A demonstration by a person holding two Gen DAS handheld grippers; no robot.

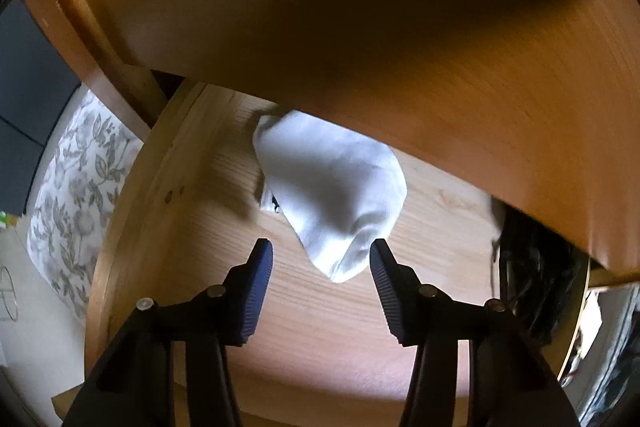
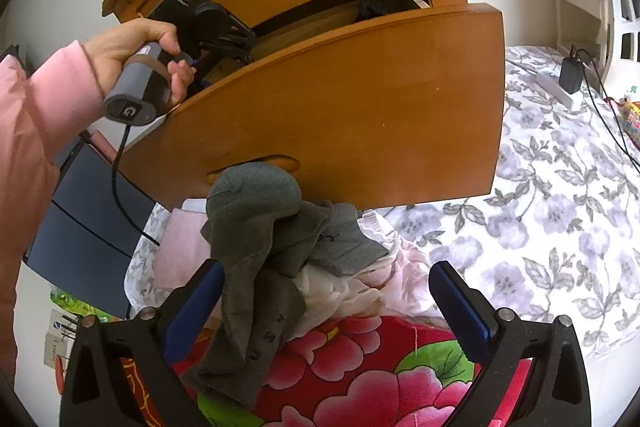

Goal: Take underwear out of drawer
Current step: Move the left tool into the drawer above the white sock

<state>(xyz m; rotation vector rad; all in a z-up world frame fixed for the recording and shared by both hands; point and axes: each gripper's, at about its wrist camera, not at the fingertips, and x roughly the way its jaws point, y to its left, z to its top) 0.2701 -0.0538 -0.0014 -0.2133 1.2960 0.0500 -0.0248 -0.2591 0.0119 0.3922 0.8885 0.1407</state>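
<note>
Item: left gripper (image 1: 321, 253), jaws spread, reaching inside the open drawer (image 1: 132, 195); nothing between the pads; a white garment (image 1: 332, 187) lies on the drawer floor at twelve o'clock from the fingertips, its near tip just between them, its far end tucked under the dresser panel above.
Item: dark clothing (image 1: 532, 267) at three o'clock, against the drawer's right side.
Item: right gripper (image 2: 326, 291), jaws wide apart, gripping nothing; a grey garment (image 2: 264, 239) drapes against its left pad atop a pile on the red floral blanket (image 2: 360, 367), below the drawer front (image 2: 340, 99).
Step, by my reading: the approach to a pick; next you would advance toward twelve o'clock, pinch the white cloth, then draw it clear of the overhang.
</note>
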